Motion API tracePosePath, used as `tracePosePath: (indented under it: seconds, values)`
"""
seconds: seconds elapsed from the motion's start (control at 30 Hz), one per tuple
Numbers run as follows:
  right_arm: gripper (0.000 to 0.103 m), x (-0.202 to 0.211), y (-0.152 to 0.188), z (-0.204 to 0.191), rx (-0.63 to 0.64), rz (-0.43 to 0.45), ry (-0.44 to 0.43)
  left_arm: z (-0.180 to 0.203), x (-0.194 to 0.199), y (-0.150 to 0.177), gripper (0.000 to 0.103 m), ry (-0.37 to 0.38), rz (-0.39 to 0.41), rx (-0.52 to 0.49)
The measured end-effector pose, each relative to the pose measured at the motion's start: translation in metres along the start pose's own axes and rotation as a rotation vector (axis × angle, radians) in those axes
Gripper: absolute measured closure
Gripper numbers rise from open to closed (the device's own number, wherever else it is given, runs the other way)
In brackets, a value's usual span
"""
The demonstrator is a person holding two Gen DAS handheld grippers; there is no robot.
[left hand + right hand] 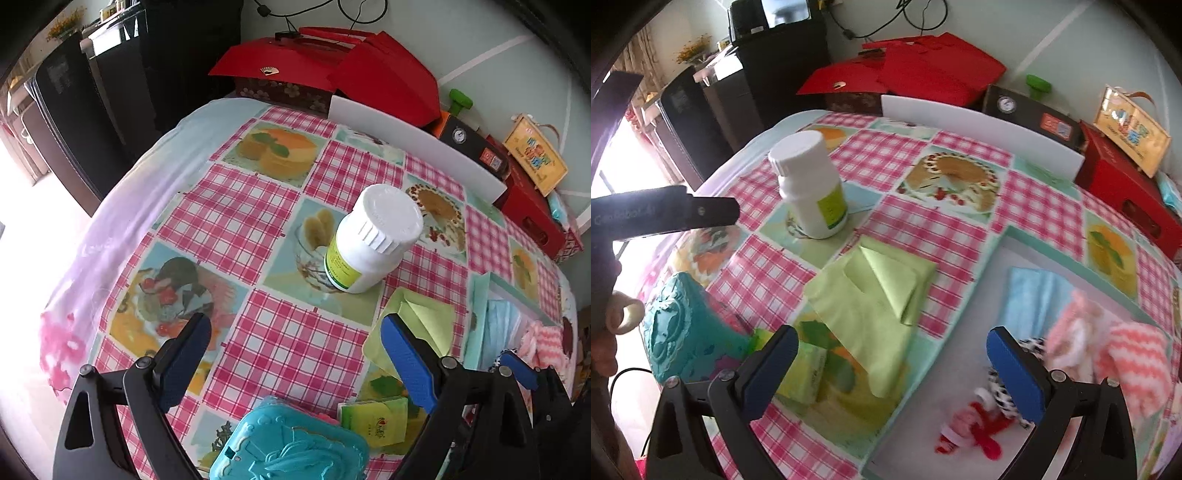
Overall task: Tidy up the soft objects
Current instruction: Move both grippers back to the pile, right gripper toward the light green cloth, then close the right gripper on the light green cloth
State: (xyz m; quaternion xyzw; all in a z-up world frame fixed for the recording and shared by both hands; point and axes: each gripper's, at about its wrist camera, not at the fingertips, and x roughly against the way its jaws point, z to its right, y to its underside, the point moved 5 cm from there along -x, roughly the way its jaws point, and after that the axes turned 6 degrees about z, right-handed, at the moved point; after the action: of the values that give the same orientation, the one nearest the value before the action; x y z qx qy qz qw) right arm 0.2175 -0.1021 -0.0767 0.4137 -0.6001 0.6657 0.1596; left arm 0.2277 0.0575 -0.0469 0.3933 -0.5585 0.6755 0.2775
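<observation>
Green cloth (875, 306) lies folded and limp on the tablecloth (886, 158), just beside the tray (997, 236). It looks light and floppy, so I'd pinch the layered fold, not a single edge. Right gripper (886, 369) and left gripper (295, 354) both hang spread, holding nothing.

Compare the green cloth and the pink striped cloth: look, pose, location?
The green cloth is plain, smooth and folded flat on the tablecloth; the pink striped cloth is fluffy, zigzag-striped, bunched up inside the tray. Both are soft fabric and ungripped.
</observation>
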Motion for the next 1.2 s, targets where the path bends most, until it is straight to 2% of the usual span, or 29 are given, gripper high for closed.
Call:
tracePosePath:
  seconds: [0.23, 0.3, 0.5, 0.6, 0.77, 1.0, 1.1, 1.2]
  values:
    - [0.006, -0.02, -0.007, -0.014, 0.011, 0.013, -0.054, -0.009, -0.01, -0.002, 0.01, -0.084, -0.021, 0.04]
    - [0.01, -0.024, -0.005, -0.017, 0.022, 0.0, -0.053, -0.01, -0.015, 0.001, 0.01, -0.078, -0.028, 0.048]
    - [0.01, -0.039, -0.001, -0.016, 0.026, -0.033, -0.033, -0.022, -0.024, 0.004, 0.01, -0.09, -0.045, 0.07]
    - [0.011, -0.044, -0.001, -0.014, 0.032, -0.043, -0.011, -0.029, -0.025, 0.005, 0.01, -0.08, -0.044, 0.096]
    - [0.011, -0.053, 0.0, -0.018, 0.036, -0.071, -0.024, -0.039, -0.025, 0.006, 0.01, -0.057, -0.04, 0.133]
    - [0.01, -0.069, -0.006, -0.015, 0.016, -0.129, 0.011, -0.052, -0.032, 0.008, 0.01, -0.055, -0.059, 0.169]
    - [0.01, -0.077, -0.006, -0.017, 0.05, -0.157, 0.051, -0.053, -0.034, 0.01, 0.01, -0.047, -0.068, 0.175]
    - [0.01, -0.08, -0.006, -0.019, 0.045, -0.162, 0.047, -0.053, -0.033, 0.009, 0.01, -0.036, -0.062, 0.178]
